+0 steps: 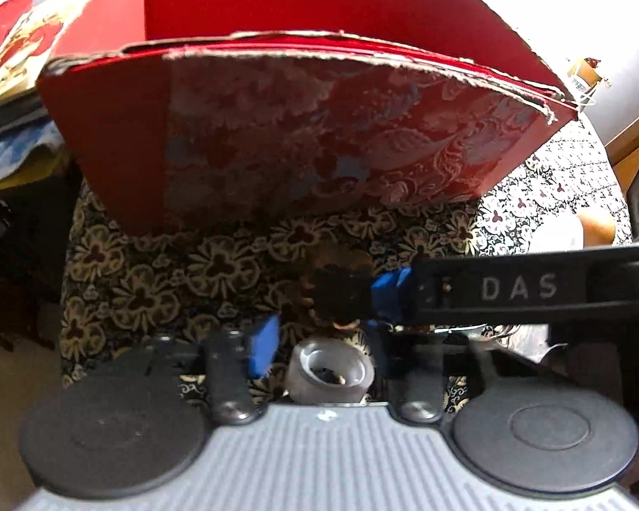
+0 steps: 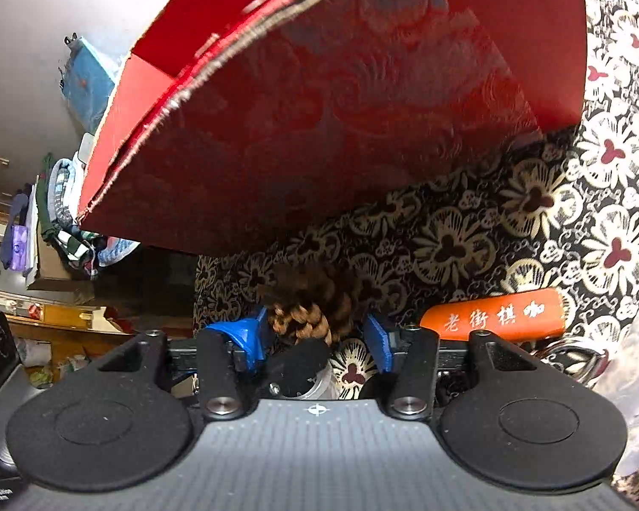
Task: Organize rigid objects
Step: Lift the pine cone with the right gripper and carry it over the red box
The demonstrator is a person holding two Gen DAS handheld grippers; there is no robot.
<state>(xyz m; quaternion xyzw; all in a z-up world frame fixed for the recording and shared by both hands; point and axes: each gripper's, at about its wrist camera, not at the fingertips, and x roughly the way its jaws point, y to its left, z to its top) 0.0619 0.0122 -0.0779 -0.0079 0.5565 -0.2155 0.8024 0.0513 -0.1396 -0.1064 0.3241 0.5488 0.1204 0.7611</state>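
Tongs (image 2: 315, 332) beside open red box (image 2: 319, 127)

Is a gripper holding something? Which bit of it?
The right gripper seems to pinch the pine cone by its scaly sides, one finger on each side. The left gripper holds nothing.

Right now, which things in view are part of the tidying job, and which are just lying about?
Part of the job:
- pine cone, between the right gripper fingers
- red box, open behind it
- grey tape roll, by the left gripper
- orange tag

Just lying about:
- floral tablecloth
- folded clothes pile
- blue box
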